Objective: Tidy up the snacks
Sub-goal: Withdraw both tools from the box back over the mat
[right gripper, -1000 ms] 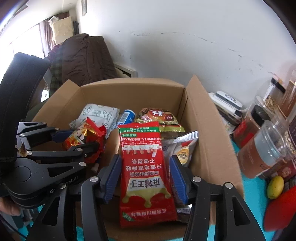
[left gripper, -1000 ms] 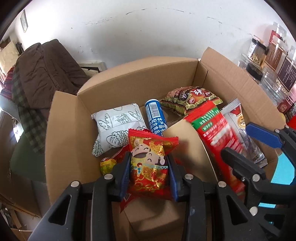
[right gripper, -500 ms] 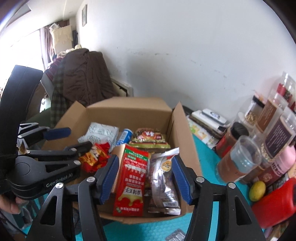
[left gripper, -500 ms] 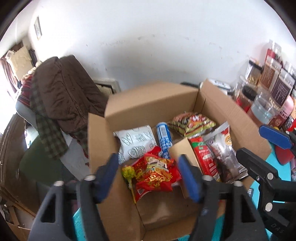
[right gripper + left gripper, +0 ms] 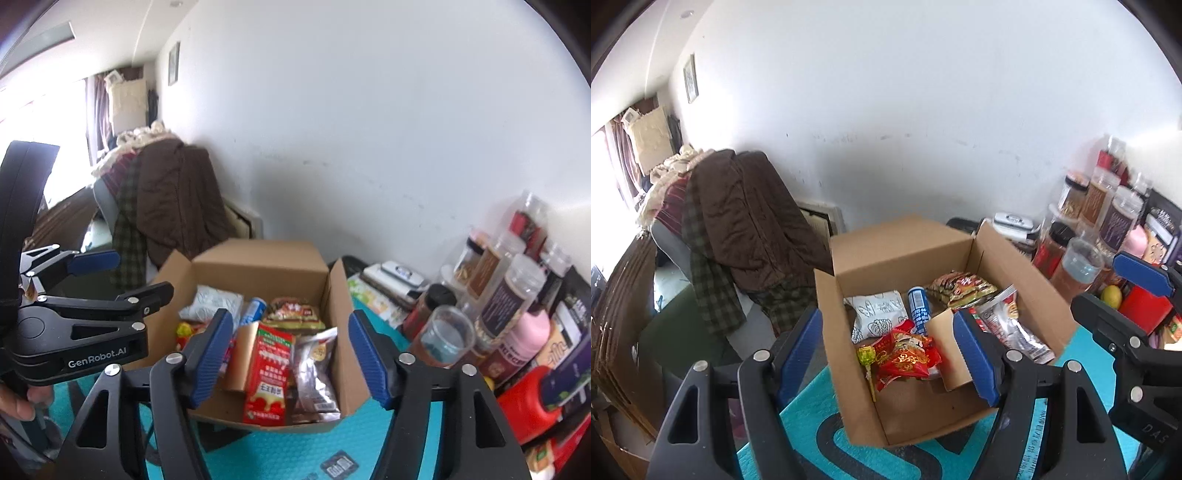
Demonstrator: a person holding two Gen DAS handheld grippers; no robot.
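- Hanging at the far left, a brown coat drapes over a chair beside the white wall, with a checked cloth under it.
- Next comes the left gripper, held above the near-left corner of the cardboard box; its blue pads stand spread with nothing between them, the jaws having just been opening.
- The box sits open on a teal mat, flaps up, a cardboard divider standing inside it.
- In the left compartment lie a yellow lollipop, a red-and-gold snack bag just beside it, a white patterned pouch behind, and a blue can lying on its side near the divider.
- Against the back wall of the box rests a brown-and-green noodle packet.
- In the right compartment a long red sachet lies beside a silvery clear packet, the two touching.
- The right gripper hovers over the box's near edge, its pads spread wide and empty, the jaws having just been opening.
- Right of the box stand clear jars of dark contents, a pink bottle, a red container and a yellow fruit, crowded close together.
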